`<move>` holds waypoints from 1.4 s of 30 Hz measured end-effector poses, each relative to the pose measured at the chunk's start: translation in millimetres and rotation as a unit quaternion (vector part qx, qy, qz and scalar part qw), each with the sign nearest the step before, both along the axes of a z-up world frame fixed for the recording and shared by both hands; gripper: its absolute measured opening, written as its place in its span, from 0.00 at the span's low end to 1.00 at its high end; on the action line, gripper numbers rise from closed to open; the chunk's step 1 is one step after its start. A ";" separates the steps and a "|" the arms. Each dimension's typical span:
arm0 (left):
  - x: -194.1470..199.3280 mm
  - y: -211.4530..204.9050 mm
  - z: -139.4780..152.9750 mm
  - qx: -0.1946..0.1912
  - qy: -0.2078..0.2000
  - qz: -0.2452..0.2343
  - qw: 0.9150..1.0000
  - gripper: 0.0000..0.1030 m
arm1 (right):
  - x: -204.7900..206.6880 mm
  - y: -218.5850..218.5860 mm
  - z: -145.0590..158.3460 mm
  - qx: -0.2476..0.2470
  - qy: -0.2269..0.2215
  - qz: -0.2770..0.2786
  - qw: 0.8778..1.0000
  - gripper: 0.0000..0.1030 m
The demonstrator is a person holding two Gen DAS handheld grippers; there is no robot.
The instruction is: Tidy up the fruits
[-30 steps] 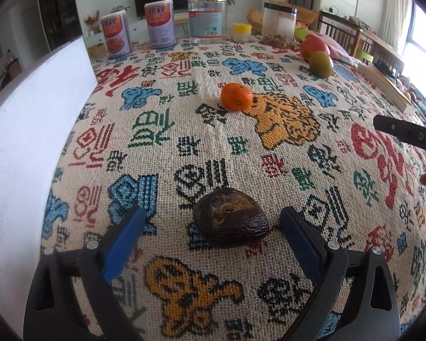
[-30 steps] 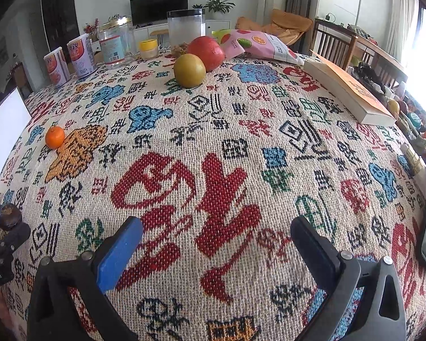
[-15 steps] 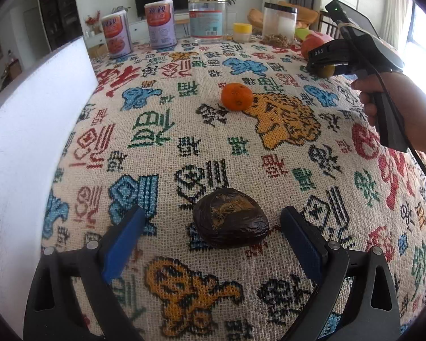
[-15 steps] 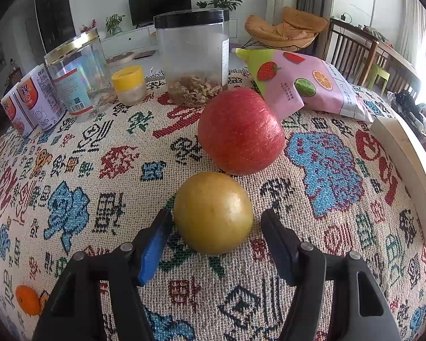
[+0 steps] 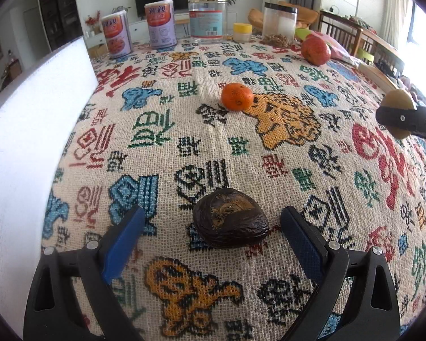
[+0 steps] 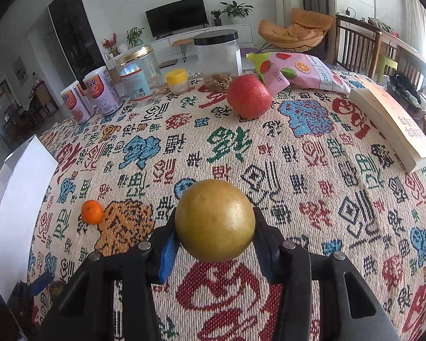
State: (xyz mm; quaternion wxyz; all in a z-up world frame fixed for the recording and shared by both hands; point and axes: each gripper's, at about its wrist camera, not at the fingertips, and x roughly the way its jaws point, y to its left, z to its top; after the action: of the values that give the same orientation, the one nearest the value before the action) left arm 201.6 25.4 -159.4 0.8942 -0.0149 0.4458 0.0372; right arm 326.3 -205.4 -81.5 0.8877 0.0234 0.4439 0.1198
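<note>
My right gripper (image 6: pixel 215 237) is clamped on the yellow-green fruit (image 6: pixel 215 223); its jaws have just been closing, and both pads now press the fruit's sides. The fruit appears clear of the tablecloth (image 6: pixel 312 170), so I judge it is in carriage. My left gripper (image 5: pixel 213 236) stands with its jaws wide apart around the dark wrinkled fruit (image 5: pixel 230 221), touching neither side; that fruit rests on the cloth, not yet gripped. The small orange (image 5: pixel 237 96) lies alone near the cloth's middle. The red fruit (image 6: pixel 249 96) sits at the far end, just beside the snack bag (image 6: pixel 301 71) and the jars. A white board (image 5: pixel 28 147) stands along the left edge. Assessment: one fruit in hand, three loose and well apart. No gathered group is visible; most of the work remains.
</note>
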 end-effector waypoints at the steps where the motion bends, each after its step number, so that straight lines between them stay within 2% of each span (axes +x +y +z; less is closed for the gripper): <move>1: 0.0 0.0 0.0 0.000 0.000 0.000 1.000 0.95 | -20.3 0.2 -2.3 -0.003 0.000 -0.001 1.000 0.46; 6: 0.0 0.0 0.0 0.000 0.000 0.000 1.000 0.95 | -88.4 9.1 -25.2 -0.034 0.007 -0.009 0.999 0.46; 9: 0.0 -0.2 -0.1 0.000 0.000 0.000 1.000 0.95 | -101.2 12.3 -39.6 -0.053 0.007 -0.013 0.998 0.46; 12: 0.1 -0.1 0.0 0.000 0.000 0.000 1.000 0.95 | -105.3 11.9 -40.2 -0.056 -0.012 -0.014 0.998 0.49; 15: 0.0 -0.3 -0.1 0.001 0.000 0.000 1.000 0.95 | -105.5 14.4 -44.7 -0.056 -0.017 -0.011 0.998 0.70; 17: 0.0 -0.4 0.0 0.001 0.000 0.000 1.000 0.95 | -106.5 19.8 -46.1 -0.072 -0.017 -0.005 0.997 0.75; 19: 0.1 -0.2 0.0 0.001 0.000 0.001 1.000 0.95 | -104.9 20.3 -46.8 -0.080 -0.014 -0.012 0.997 0.84; 21: 0.0 -0.4 0.0 0.001 0.000 0.001 1.000 0.95 | -103.1 14.8 -47.1 -0.064 -0.009 -0.017 0.998 0.88; 30: 0.2 0.2 0.3 0.001 0.000 0.001 1.000 0.95 | -101.4 20.5 -49.6 -0.070 -0.002 -0.003 0.998 0.98; 42: 0.1 -0.4 0.4 0.002 0.000 0.001 1.000 0.95 | -100.5 21.2 -50.2 -0.071 -0.002 -0.002 0.997 0.99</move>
State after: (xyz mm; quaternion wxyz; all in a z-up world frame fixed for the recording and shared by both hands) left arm 201.6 25.0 -158.9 0.8943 -0.0140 0.4456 0.0389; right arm 225.8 -184.2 -131.7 0.8882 -0.0393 0.4498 0.0858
